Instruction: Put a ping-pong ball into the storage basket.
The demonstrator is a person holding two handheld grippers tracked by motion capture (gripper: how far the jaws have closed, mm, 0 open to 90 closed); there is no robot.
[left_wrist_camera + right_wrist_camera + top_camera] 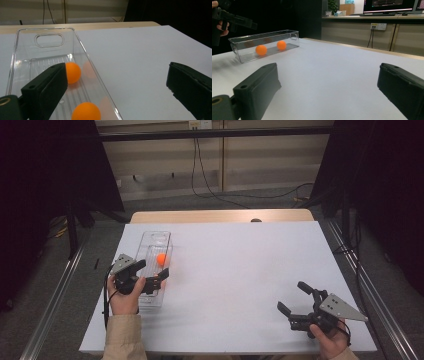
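- The work surface is a white table (240, 270) with a wooden strip along its far edge; cables lie on the floor beyond it and dark curtains hang at both sides.
- A clear plastic bin (156, 251) lies lengthwise on the table; all positions below are given relative to this bin.
- Two orange balls sit inside the bin: the far ball (72, 72) near its middle, the near ball (85, 111) toward the person's end. In the high view, the near ball is hidden under the left gripper.
- The bin wall has an oval handle cutout (49, 40) at its far end.
- The left gripper (152, 270) hangs over the near end of the bin, jaws spread wide and holding nothing; one jaw is above the bin interior, the other out past its side wall.
- The right gripper (293, 298) is well apart from the bin, near the table's front edge, jaws released and spread, pointing toward the bin.
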